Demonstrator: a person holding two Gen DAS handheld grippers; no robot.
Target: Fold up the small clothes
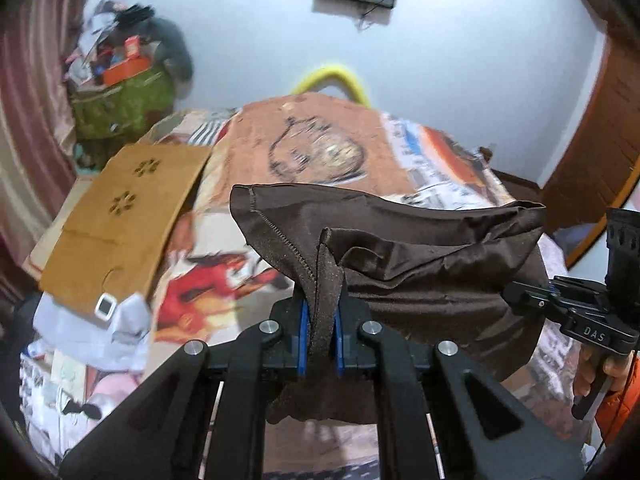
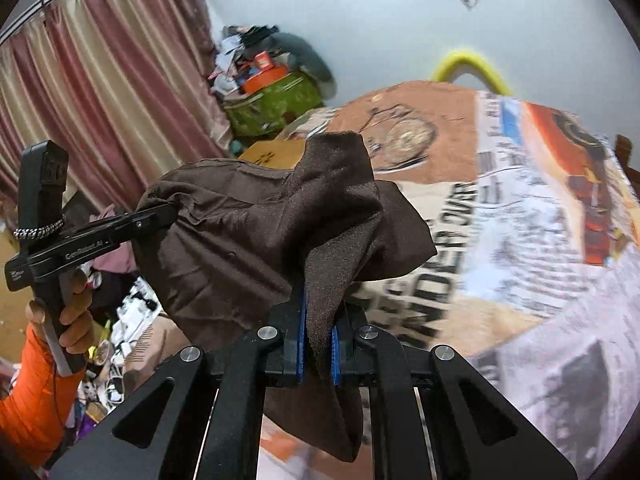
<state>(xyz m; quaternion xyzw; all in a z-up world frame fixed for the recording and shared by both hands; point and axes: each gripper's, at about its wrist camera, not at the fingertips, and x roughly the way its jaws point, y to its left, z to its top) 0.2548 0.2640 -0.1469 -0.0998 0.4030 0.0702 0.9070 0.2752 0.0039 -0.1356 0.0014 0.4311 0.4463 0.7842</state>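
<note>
A dark brown garment [image 1: 420, 264] hangs in the air above the bed, stretched between both grippers. My left gripper [image 1: 322, 320] is shut on one edge of it, the cloth pinched between the blue pads. In the same view the right gripper [image 1: 516, 294] grips the garment's far right side. My right gripper [image 2: 318, 340] is shut on another edge of the brown garment [image 2: 248, 232], which droops below the jaws. In the right wrist view the left gripper [image 2: 170, 210] bites into the cloth at the left, held by a hand [image 2: 70, 320] in an orange sleeve.
The bed carries a printed cover [image 2: 540, 216] with an orange-brown cloth [image 1: 312, 140] spread at its far end. A cardboard sheet [image 1: 120, 220] lies at the left bed edge over loose clothes. A green bag [image 1: 120, 104] piled with clutter stands by the striped curtains [image 2: 100, 88].
</note>
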